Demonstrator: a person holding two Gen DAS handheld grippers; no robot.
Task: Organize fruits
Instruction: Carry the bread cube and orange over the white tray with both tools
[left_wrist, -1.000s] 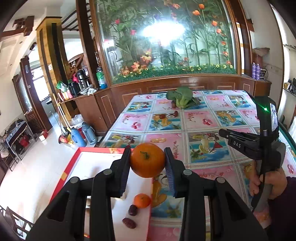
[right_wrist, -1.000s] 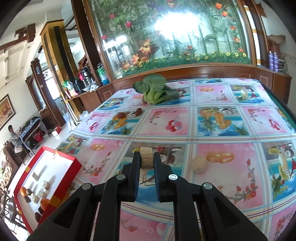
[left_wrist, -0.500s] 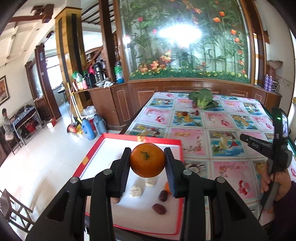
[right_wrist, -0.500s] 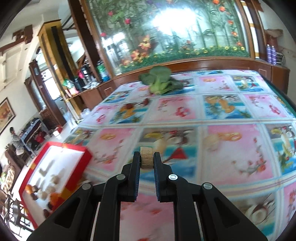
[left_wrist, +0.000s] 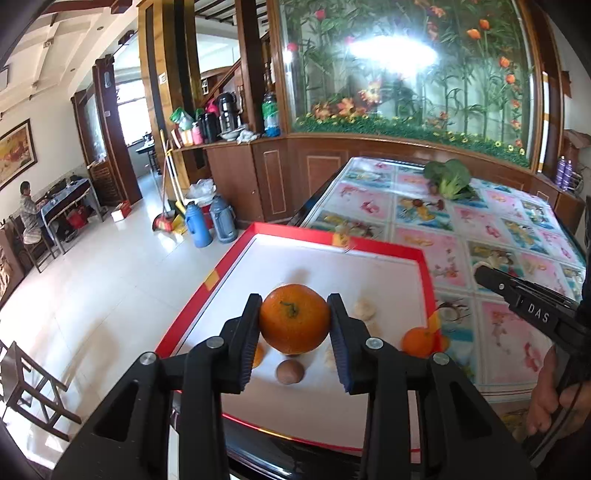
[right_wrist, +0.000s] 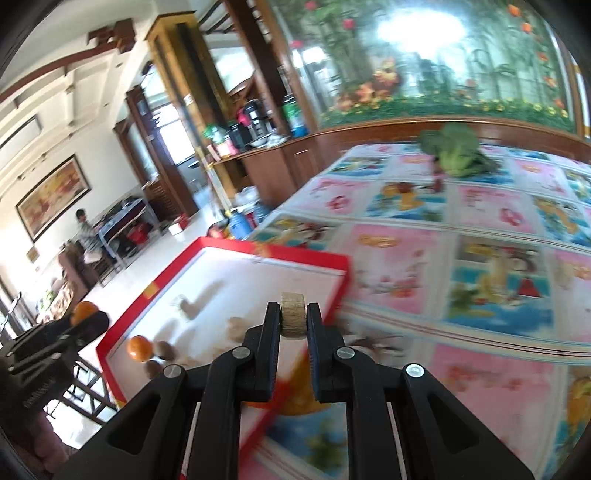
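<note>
Both hand-held grippers loaded, poised above the red-rimmed tray (left_wrist: 421, 258).

Left hand-held gripper (left_wrist: 294, 325) angled downward over the tray's white floor, jaws parted to the fruit's width and clamped on a large orange (left_wrist: 294, 323), stem facing the camera, held clear of the tray. Right hand-held gripper (right_wrist: 293, 319) likewise tilted down near the tray's right rim, jaws nearly closed and pinching a small tan cylindrical piece (right_wrist: 293, 314); kind of item not determinable. Right hand (left_wrist: 550, 398) visible at the frame edge, wrapped around its handle. In the tray: a smaller orange (left_wrist: 417, 341) by the right rim, a brown round fruit (left_wrist: 290, 371) below the held orange, pale pieces (left_wrist: 364, 309) alongside. Leafy greens (left_wrist: 448, 179) at the far end of the patterned surface (left_wrist: 498, 229), well apart from the tray.
</note>
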